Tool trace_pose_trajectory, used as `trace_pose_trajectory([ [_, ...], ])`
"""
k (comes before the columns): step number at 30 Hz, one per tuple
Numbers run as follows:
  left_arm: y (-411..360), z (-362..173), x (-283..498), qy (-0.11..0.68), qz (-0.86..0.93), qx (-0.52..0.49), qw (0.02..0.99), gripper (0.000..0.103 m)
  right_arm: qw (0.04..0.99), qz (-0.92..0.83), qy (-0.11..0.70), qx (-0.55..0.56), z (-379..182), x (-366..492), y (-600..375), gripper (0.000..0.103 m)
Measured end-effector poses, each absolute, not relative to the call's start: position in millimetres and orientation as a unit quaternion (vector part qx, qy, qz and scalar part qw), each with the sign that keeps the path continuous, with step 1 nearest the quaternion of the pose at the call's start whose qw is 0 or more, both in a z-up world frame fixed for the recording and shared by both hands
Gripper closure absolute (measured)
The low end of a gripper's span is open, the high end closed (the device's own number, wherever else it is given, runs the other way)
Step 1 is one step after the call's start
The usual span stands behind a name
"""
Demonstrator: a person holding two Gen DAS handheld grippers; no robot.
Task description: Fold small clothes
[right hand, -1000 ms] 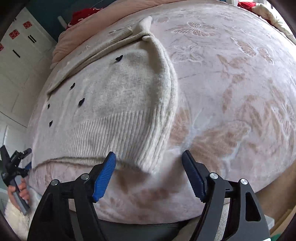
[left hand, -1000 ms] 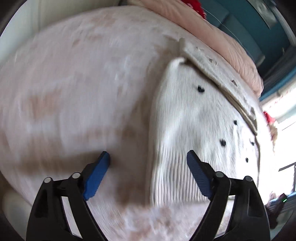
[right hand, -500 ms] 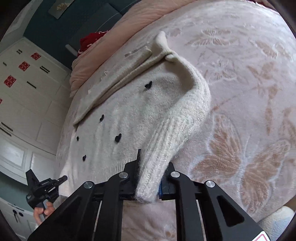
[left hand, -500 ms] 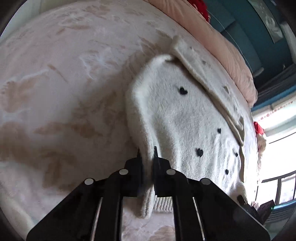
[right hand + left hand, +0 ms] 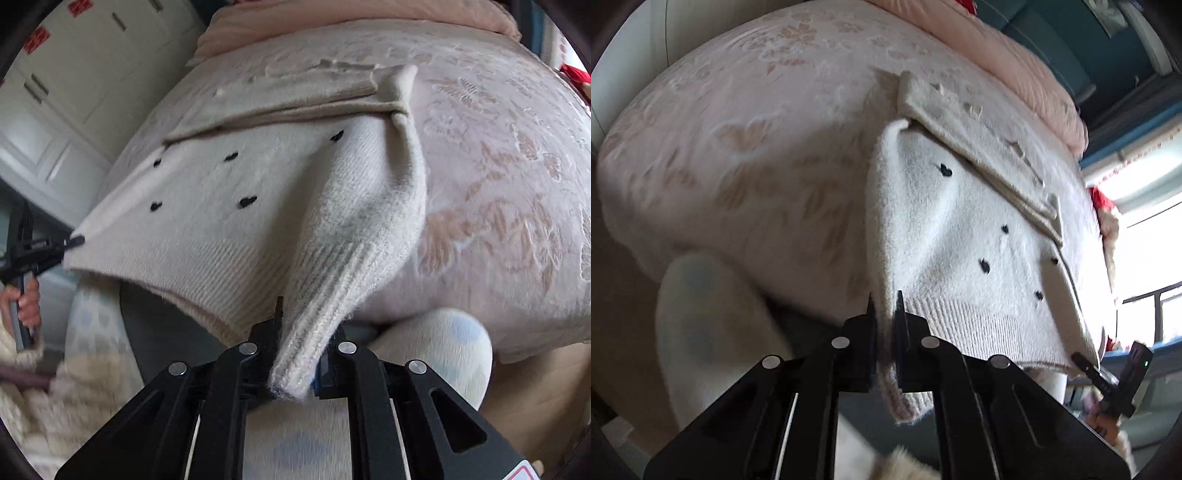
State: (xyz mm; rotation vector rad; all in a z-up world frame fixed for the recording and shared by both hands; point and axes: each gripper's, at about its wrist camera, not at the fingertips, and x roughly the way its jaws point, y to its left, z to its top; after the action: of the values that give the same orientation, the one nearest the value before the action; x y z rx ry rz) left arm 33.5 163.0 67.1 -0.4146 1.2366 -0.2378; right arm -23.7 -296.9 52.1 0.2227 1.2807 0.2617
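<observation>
Cream knit sweater [image 5: 945, 236] with small black heart motifs lies on a bed, its ribbed hem hanging off the near edge of the mattress; both lower corners are lifted clear of the bed. Left gripper [image 5: 884, 314] has its jaws pinched tight on the hem corner at 6 o'clock in the left wrist view, fabric squeezed between the black fingers, a tail of knit drooping below. Right gripper [image 5: 295, 332] is clamped on a thicker bunch of ribbed hem at 6 o'clock in the right wrist view, blue pad just showing beside the wool. Knit is fuzzy, ribbed at the hem, smooth stockinette above; a fold stands up as a ridge from each grip toward the collar end. A second beige knit layer [image 5: 979, 136], flat and folded, lies across the sweater's far end at 1 o'clock.

Bedspread [image 5: 746, 155] is pale pink, quilted, with embossed leaf, flower and butterfly pattern. Peach duvet [image 5: 1004, 55] is heaped along the far side at 12 to 1 o'clock. Teal wall [image 5: 1108, 44] sits behind it; bright window [image 5: 1145, 221] at 3 o'clock, something red near it. In the right wrist view white panelled wardrobe doors [image 5: 74, 92] fill 10 o'clock, with red paper decals at top, characters too blurred to read. A person's hand [image 5: 27, 306] grips the other gripper's handle at 9 o'clock. Pale fleece-clad knees [image 5: 436, 350] with faint blue spots sit at the bottom.
</observation>
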Motion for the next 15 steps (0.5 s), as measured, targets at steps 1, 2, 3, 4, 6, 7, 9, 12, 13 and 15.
trace_pose_trajectory([
  [1, 164.5, 67.8, 20.3, 0.581, -0.111, -0.181, 0.786, 0.097, 0.771, 0.142, 0.612, 0.105, 51.2, -42.6, -293.3, 0.093],
  [2, 163.9, 69.9, -0.2, 0.59, -0.115, -0.161, 0.783, 0.097, 0.759, 0.155, 0.623, 0.109, 50.6, -57.0, -290.8, 0.093],
  [3, 162.8, 72.4, -17.1, 0.595, -0.121, -0.145, 0.781, 0.097, 0.748, 0.168, 0.632, 0.113, 51.8, -71.5, -289.2, 0.093],
  [4, 161.2, 75.0, -33.0, 0.601, -0.125, -0.125, 0.779, 0.097, 0.742, 0.18, 0.635, 0.116, 56.0, -86.2, -287.9, 0.093],
  [6, 160.7, 84.9, -63.6, 0.607, -0.135, -0.114, 0.775, 0.097, 0.746, 0.187, 0.627, 0.128, 68.5, -98.7, -290.9, 0.093],
  [7, 160.3, 90.1, -69.3, 0.607, -0.137, -0.118, 0.774, 0.097, 0.756, 0.185, 0.612, 0.139, 79.2, -98.8, -295.6, 0.093],
  [9, 159.4, 111.2, -67.0, 0.585, -0.14, -0.134, 0.788, 0.097, 0.797, 0.169, 0.557, 0.16, 109.1, -80.7, -314.3, 0.093],
  [12, 150.2, 148.0, -14.4, 0.517, -0.152, -0.146, 0.83, 0.097, 0.846, 0.144, 0.468, 0.211, 137.3, -29.1, -353.1, 0.092],
  [13, 145.7, 153.2, 5.3, 0.503, -0.152, -0.142, 0.839, 0.097, 0.854, 0.133, 0.437, 0.247, 137.2, -4.8, -370.8, 0.092],
  [15, 132.7, 157.2, 61.7, 0.472, -0.147, -0.136, 0.859, 0.097, 0.858, 0.118, 0.402, 0.296, 124.3, 35.6, -388.3, 0.092],
])
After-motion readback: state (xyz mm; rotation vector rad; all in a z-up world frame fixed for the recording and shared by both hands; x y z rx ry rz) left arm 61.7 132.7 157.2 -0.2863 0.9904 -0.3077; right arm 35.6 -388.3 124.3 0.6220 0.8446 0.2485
